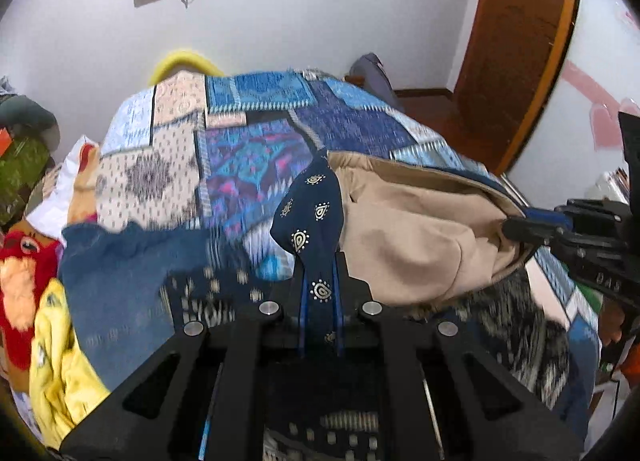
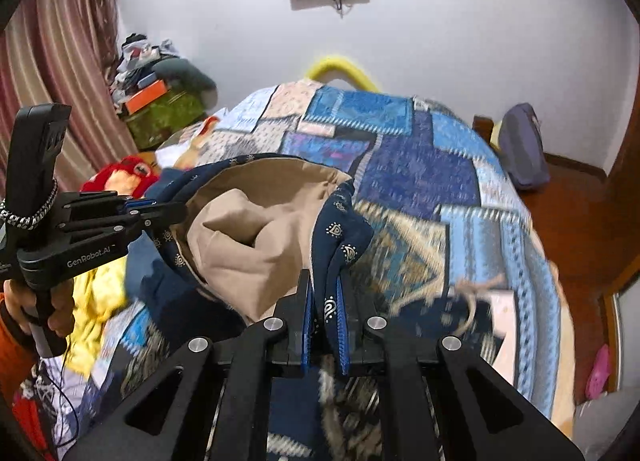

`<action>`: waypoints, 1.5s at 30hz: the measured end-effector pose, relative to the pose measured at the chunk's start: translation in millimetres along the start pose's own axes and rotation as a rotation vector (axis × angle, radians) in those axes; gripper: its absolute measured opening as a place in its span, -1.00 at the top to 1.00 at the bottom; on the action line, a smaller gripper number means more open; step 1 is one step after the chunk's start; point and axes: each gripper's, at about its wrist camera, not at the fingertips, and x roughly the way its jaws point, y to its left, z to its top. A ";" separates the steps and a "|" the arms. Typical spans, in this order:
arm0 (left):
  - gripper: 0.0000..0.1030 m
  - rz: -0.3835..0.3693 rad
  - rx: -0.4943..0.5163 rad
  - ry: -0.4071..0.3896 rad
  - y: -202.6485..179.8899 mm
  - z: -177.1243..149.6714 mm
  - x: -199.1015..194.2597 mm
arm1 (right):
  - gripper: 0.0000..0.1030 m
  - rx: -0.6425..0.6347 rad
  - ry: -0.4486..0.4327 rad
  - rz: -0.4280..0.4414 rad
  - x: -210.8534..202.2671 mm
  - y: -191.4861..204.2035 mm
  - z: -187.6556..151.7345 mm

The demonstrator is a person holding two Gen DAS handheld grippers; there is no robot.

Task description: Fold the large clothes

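Fabric fills both sets of tongs: the left gripper has its blue-padded fingers drawn nearly together, pinched on a fold of the navy garment with gold paisley print, and the right gripper is likewise clamped on another fold of the same cloth, its pads pressed against the print on either side. Between the two grips the garment hangs open above the bed, its tan lining sagging in a loose pouch with the navy edge running round it. Each wrist view catches the other tool side-on, with the cloth gripped at its tip: the right gripper at the right edge of the left view, the left gripper at the left edge of the right view, where the person's left hand wraps the handle from below, an orange sleeve at the wrist. Both tools point forward over the patchwork bedspread, roughly level with one another and well apart. More navy patterned cloth trails below the grips onto the near end of the bed, blurred. A red plush toy and yellow cloth lie at the bed's left edge.
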 end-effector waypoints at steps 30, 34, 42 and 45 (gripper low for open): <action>0.57 0.061 -0.090 0.132 17.8 -118.9 40.1 | -0.75 0.027 0.141 -0.391 -0.1 -54.7 -121.0; 0.23 0.046 -0.075 0.129 18.4 -112.2 25.8 | -0.75 0.113 0.165 -0.273 -8.5 -64.6 -117.5; -0.38 0.049 -0.038 0.021 17.9 -65.9 -10.1 | -0.75 0.058 0.062 -0.142 -27.7 -30.6 -77.4; -0.38 0.052 -0.014 0.016 13.8 -43.2 -0.8 | -0.75 0.053 0.051 -0.099 -14.4 -20.9 -56.7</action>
